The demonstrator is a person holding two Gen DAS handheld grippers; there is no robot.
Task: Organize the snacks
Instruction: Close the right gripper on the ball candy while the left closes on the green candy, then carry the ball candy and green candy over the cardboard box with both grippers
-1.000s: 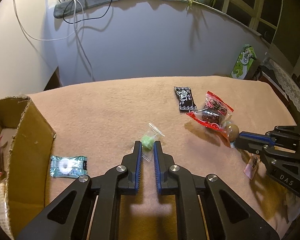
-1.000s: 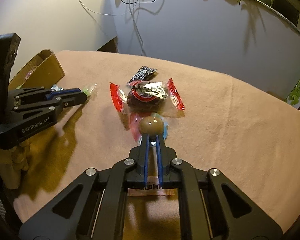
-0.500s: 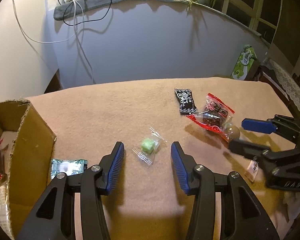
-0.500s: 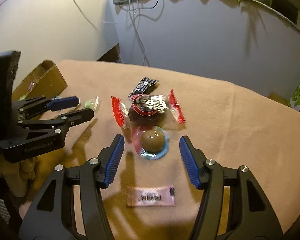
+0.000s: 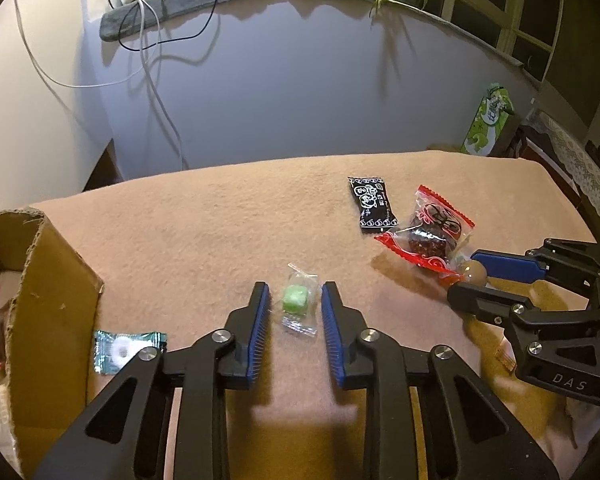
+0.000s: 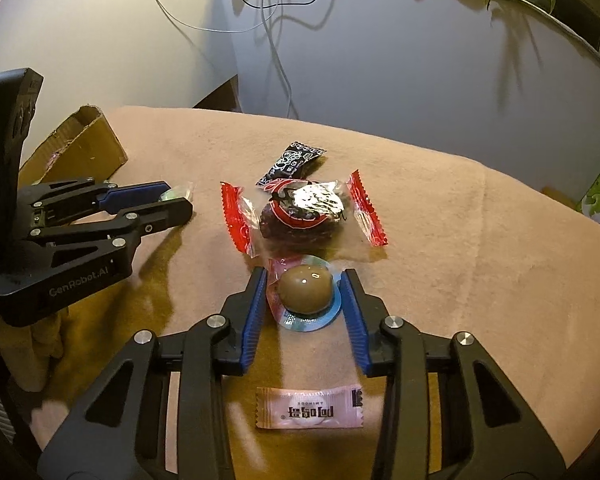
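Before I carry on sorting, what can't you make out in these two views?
- Inside the cardboard box: in the left wrist view, the contents are cut off by the frame edge and by the box's own wall.
- The pink sachet: in the left wrist view, it is mostly hidden behind the right gripper, whose fingers are closing around the brown ball.
- The print on the black packet: too small to read in both views.

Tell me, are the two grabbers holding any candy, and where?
Nothing held yet. The left gripper straddles the green candy; the right gripper is closing around the brown ball candy, pads near its sides.

Green candy; black, perhaps white-patterned wrapper
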